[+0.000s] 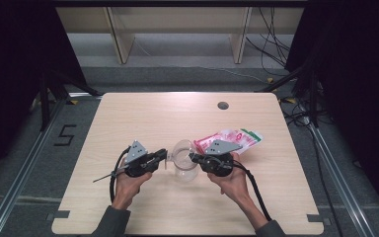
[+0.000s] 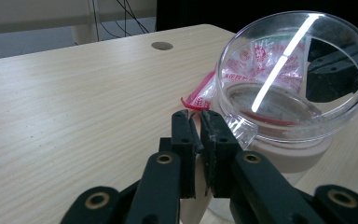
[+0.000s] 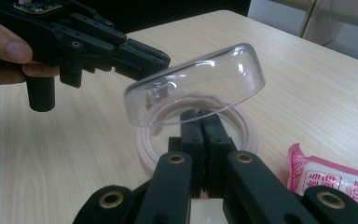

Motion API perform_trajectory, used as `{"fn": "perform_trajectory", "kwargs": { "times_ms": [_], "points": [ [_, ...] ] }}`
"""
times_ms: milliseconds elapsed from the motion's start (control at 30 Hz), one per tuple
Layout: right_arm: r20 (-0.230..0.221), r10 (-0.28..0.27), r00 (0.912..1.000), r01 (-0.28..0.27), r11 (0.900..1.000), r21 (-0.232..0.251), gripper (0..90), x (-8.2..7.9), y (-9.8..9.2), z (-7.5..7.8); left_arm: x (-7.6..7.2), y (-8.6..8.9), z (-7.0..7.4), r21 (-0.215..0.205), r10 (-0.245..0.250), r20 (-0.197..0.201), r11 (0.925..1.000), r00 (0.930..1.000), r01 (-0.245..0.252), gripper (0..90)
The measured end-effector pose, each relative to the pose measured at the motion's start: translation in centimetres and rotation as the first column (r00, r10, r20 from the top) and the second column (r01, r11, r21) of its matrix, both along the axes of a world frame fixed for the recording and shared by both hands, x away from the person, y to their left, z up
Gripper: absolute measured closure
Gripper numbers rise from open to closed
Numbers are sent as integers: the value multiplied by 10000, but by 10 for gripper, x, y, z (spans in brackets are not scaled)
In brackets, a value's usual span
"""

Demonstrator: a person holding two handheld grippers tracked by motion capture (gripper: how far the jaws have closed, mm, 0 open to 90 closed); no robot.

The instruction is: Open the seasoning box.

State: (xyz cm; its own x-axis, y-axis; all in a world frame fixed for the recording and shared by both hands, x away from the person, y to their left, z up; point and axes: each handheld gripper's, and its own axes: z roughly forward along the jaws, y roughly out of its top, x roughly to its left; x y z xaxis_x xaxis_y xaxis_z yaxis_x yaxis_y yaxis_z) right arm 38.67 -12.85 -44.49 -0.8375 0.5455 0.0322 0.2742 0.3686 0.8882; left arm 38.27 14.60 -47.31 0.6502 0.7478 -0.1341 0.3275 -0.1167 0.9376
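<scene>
A clear round container point(image 1: 183, 159) stands on the table between my two grippers. Its clear lid point(image 3: 196, 88) is tilted up above the pale base ring point(image 3: 242, 135). My left gripper point(image 2: 196, 116) has its jaws a narrow slit apart, with nothing pinched between them. Its tips sit right beside a clear tab point(image 2: 242, 131) at the container's edge. My right gripper point(image 3: 200, 116) is shut, its tips at the near rim under the raised lid. Whether it pinches anything there I cannot tell. From the right gripper view, the left gripper point(image 3: 161, 60) touches the lid's upper edge.
A red-and-white printed plastic bag point(image 1: 232, 139) lies flat just behind and to the right of the container. A round cable hole point(image 1: 222, 105) sits near the table's far edge. Black cables trail from both grippers toward the person's forearms.
</scene>
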Motion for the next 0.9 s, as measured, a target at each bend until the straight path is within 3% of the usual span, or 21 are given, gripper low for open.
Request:
{"fn": "perform_trajectory", "kwargs": {
  "times_ms": [33, 100, 167, 200, 267, 333, 433, 500, 567, 633, 733, 900],
  "points": [
    [-225, -109, 9997, 110, 9999, 43, 900, -2, 1, 1, 0, 2, 2, 65, -15, 86, 10000, 10000, 14, 809],
    [-55, -49, 10000, 49, 10000, -31, 900, 0, 1, 2, -2, 7, 4, 113, 44, 227, 9999, 9997, -46, 778],
    [224, -76, 9997, 76, 10000, 6, 900, 0, 3, 2, -6, 12, 6, 155, 144, 88, 9998, 9999, -146, 744],
    [358, -29, 9994, 32, 10000, -94, 900, 1, 2, 3, -8, 14, 6, 298, 80, 163, 9995, 9998, -85, 724],
    [121, -85, 9999, 85, 9999, -61, 900, -2, 4, 5, -14, 17, 5, 413, 22, 67, 9991, 10000, -24, 682],
    [412, 92, 9991, -87, 9999, -122, 900, -1, 5, 8, -19, 22, 2, 777, -44, 85, 9970, 10000, 37, 642],
    [88, 1, 10000, -1, 10000, -15, 899, -3, 10, 11, -29, 28, -4, 813, -33, -170, 9967, 9999, 47, 595],
    [519, 215, 9984, -214, 9998, -37, 897, -1, 13, 12, -34, 31, -7, 786, 96, -351, 9969, 9993, -68, 564],
    [381, 209, 9991, -209, 9998, -1, 895, -3, 18, 14, -37, 34, -12, 712, 70, -457, 9975, 9989, -38, 539],
    [601, 289, 9978, -287, 9996, -54, 892, -3, 22, 16, -40, 37, -14, 697, -16, -613, 9976, 9981, 59, 514],
    [814, 255, 9964, -260, 9996, 58, 892, -4, 31, 18, -43, 41, -16, 74, -270, -967, 9996, 9949, 279, 479],
    [960, 438, 9944, -441, 9990, 9, 887, -7, 44, 20, -46, 43, -17, 217, -259, -946, 9994, 9952, 281, 452]
  ]
}}
